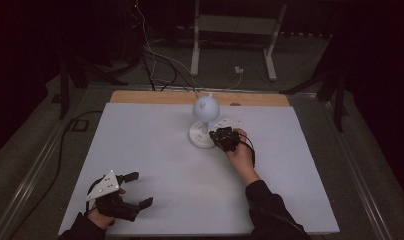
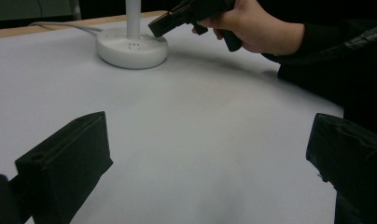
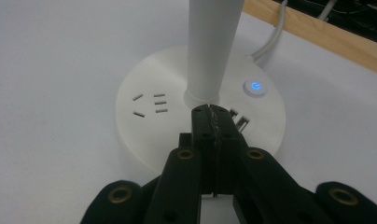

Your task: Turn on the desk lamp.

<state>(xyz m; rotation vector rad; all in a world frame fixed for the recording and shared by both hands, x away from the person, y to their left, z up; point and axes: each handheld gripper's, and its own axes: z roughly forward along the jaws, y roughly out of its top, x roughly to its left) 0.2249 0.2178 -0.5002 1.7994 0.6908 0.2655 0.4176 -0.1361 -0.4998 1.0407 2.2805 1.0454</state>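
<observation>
- The lamp (image 1: pixel 206 120) sits in the upper middle of the high view, its round white base (image 3: pixel 144 126) flat on the white sheet and its stem (image 3: pixel 212 46) rising straight up from the centre; I judge it stands that far back so its cord (image 3: pixel 270 39) can run off over the wooden edge (image 3: pixel 336 39) towards the top of the frame
- On the base a small round button (image 3: pixel 254 87) glows blue, right of centre in my right gripper view, beside the foot of the stem; I take that lit button, or the slots beside it, to be what I am here for
- My right gripper (image 3: pixel 210 112) is pressed fully together with nothing between its tips, so the two make one narrow point; I hold them so because a blunt single tip suits pressing a switch better than spread ones
- That tip hovers over the base just in front of the stem, left of the button; whether it touches the plastic I cannot tell
- My right hand (image 1: pixel 242 152) comes in from the lower right of the lamp
- My left gripper (image 1: pixel 132 192) rests in the lower left of the high view, well apart from the lamp, spread wide and holding nothing, parked out of the way since this needs one hand
- The white sheet (image 1: pixel 165 165) between the two is bare
</observation>
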